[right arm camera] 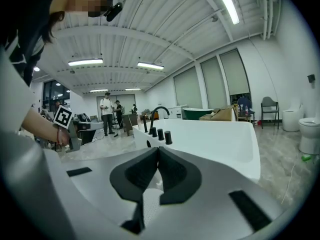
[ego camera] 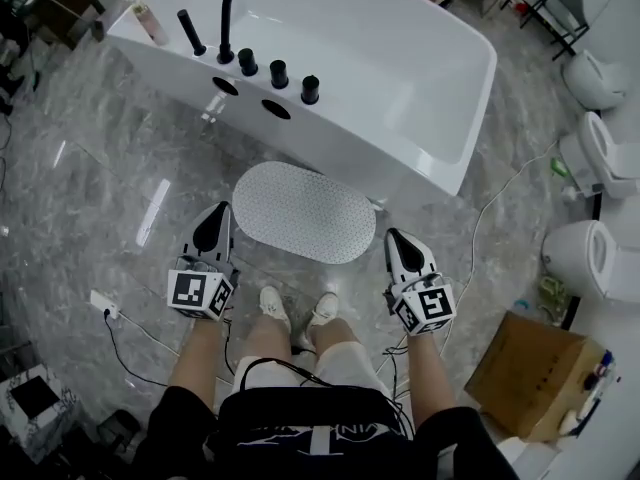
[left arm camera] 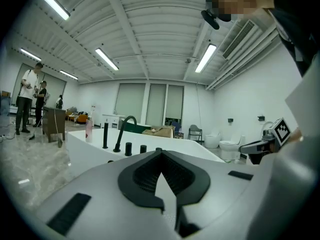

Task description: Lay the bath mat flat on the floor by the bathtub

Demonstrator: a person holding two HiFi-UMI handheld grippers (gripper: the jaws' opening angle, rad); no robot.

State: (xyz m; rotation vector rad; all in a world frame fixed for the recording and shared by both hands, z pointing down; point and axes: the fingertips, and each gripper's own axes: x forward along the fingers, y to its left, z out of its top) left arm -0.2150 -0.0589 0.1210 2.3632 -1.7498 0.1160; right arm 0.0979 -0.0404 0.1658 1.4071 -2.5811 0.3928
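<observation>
The oval grey bath mat [ego camera: 303, 211] lies flat on the marble floor, right against the side of the white bathtub [ego camera: 478, 86]. My left gripper [ego camera: 217, 217] hovers above the mat's left end, and my right gripper [ego camera: 393, 238] above its right end. Both are held high, apart from the mat. Both are shut with nothing between the jaws, as the left gripper view [left arm camera: 161, 152] and the right gripper view [right arm camera: 158, 149] show. Each looks level across the bathtub [left arm camera: 90, 143] [right arm camera: 220, 139].
A black faucet [ego camera: 235, 8] and knobs stand on the tub's rim. Toilets [ego camera: 590, 258] line the right wall, with a cardboard box [ego camera: 525, 373] below them. A white cable [ego camera: 497, 193] and a floor socket [ego camera: 103, 305] lie nearby. My shoes [ego camera: 296, 311] stand behind the mat. People [left arm camera: 27, 101] stand far off.
</observation>
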